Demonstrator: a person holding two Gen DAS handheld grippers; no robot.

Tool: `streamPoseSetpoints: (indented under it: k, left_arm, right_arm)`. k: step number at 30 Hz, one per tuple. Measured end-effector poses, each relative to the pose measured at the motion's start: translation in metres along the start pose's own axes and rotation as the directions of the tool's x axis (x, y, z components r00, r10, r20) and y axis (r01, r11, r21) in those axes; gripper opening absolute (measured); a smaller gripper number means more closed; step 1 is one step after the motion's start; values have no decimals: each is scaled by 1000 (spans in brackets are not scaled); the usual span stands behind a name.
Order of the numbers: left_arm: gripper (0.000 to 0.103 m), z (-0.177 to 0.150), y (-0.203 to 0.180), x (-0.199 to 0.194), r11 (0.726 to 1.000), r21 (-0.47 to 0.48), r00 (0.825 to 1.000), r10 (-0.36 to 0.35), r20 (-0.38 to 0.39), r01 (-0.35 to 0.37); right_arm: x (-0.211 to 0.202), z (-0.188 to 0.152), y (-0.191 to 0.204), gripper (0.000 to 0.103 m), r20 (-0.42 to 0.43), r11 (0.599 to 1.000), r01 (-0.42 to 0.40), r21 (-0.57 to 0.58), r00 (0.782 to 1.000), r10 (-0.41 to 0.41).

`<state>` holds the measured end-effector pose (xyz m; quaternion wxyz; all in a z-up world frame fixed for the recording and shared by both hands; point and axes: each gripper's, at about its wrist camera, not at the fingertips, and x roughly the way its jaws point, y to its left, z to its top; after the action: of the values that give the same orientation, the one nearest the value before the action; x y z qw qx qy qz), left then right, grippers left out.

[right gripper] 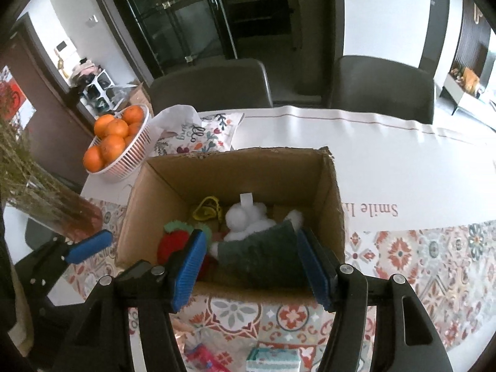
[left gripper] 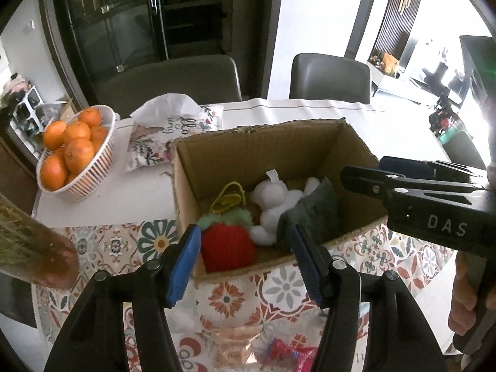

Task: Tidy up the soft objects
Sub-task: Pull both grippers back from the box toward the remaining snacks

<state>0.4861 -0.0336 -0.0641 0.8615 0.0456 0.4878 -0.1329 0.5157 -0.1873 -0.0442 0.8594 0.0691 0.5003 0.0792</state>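
**Soft things in the box, both tongs standing empty above it**

From the left wrist we look down over the near edge of the cardboard box (left gripper: 263, 155), which sits on the patterned tablecloth (left gripper: 235, 297); our left gripper (left gripper: 245, 257) has its blue pads apart with nothing between them, hovering just above the near wall. Inside lie the red knitted strawberry (left gripper: 228, 248) with its green fuzzy top, a yellow loop of cord (left gripper: 228, 200) behind it, the white plush toy (left gripper: 272, 204) in the middle and a dark green cloth (left gripper: 313, 214) towards the right wall. We judge all of these light and yielding; the strawberry would squash under a pinch, so we would take it across its belly; the plush is best caught at a limb or the body, not the small white tag; the cloth will drape and slide, so a bunched fold is the place to hold. The right gripper (left gripper: 359, 176) reaches in from the right, over the box's right wall, a hand (left gripper: 465, 303) on its handle; whether its jaws are parted we cannot tell here.

From the right wrist the same box (right gripper: 235, 167) fills the centre; our right gripper (right gripper: 251, 263) stands parted and empty directly over the dark green cloth (right gripper: 263, 254), the plush (right gripper: 245, 220) and strawberry (right gripper: 173, 245) beyond and to the left. A basket of oranges (right gripper: 130, 155) and a printed cushion (right gripper: 201, 136) sit behind the box, well clear. Some wrapped items (right gripper: 272, 359) lie on the tablecloth near us, too blurred to name.
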Motion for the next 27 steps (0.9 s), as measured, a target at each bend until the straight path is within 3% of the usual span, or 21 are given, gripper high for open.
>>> streamPoseSetpoints:
  k: [15, 20, 27]
  left_arm:
    - [65, -45, -5, -48, 1000, -16, 1000, 15, 20, -15]
    - [66, -61, -6, -49, 1000, -16, 1000, 17, -7, -17]
    - [70, -77, -1, -44, 999, -24, 997, 33, -67, -34]
  right_arm:
    - [-49, -43, 17, 63, 40, 998, 53, -26, 998, -52]
    - [-49, -58, 17, 75, 16, 996, 82, -27, 997, -82]
    - [-31, -74, 18, 80, -91, 992, 103, -75, 990, -110]
